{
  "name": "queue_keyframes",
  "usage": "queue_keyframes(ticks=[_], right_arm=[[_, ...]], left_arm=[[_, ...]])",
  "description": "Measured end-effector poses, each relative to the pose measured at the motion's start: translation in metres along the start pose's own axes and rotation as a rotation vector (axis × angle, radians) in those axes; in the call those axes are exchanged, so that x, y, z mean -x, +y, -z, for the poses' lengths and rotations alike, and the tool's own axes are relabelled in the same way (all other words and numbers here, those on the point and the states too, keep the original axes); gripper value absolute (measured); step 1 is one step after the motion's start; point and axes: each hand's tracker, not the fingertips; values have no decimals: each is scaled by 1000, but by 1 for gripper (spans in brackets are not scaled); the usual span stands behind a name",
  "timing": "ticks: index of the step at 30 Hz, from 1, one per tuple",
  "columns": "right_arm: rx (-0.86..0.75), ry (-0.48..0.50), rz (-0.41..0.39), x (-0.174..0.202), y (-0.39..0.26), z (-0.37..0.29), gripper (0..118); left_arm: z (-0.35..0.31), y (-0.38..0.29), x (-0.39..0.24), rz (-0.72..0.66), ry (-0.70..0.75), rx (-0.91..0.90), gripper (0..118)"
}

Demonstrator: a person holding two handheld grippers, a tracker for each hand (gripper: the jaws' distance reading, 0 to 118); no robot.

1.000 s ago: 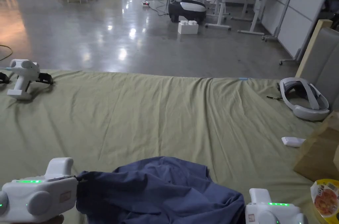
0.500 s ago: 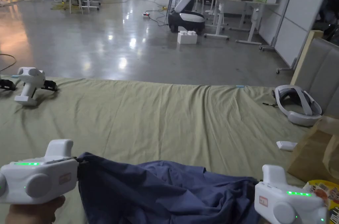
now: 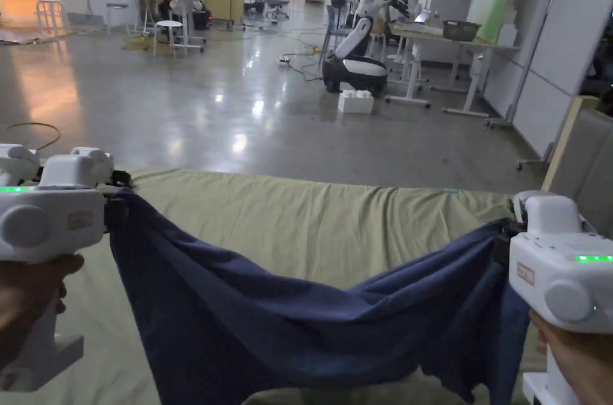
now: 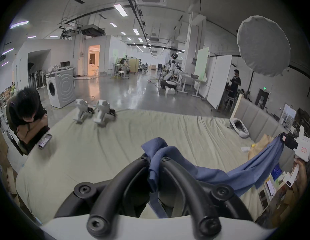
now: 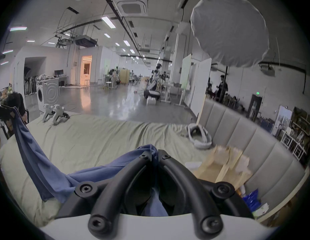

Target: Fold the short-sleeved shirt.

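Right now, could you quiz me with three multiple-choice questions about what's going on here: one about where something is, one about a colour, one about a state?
1. Where do the two spare grippers lie?
A. On the floor
B. On the bed, at its far left
C. On the washing machine

2. What colour is the shirt?
A. Dark blue
B. Red
C. White

3. How is the shirt held?
A. Flat on the bed
B. Lifted and stretched between both grippers
C. Dangling from one gripper

Answers:
1 B: they stand on the green sheet near its far left edge.
2 A: the cloth is navy.
3 B: the left gripper and right gripper each clamp an end, and the middle sags.
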Motion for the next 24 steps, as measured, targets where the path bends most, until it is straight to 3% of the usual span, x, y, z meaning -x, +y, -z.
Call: queue_keyframes(ticks=[14, 18, 24], right_arm=[[-129, -77, -21, 9, 125, 37, 7], [-129, -84, -25, 15, 118, 40, 7], [-45, -62, -26, 25, 52, 41, 7]], left_arm=[[6, 114, 38, 3, 114, -135, 10], [9, 111, 42, -10, 117, -139, 10], [17, 46, 42, -13, 92, -59, 10]])
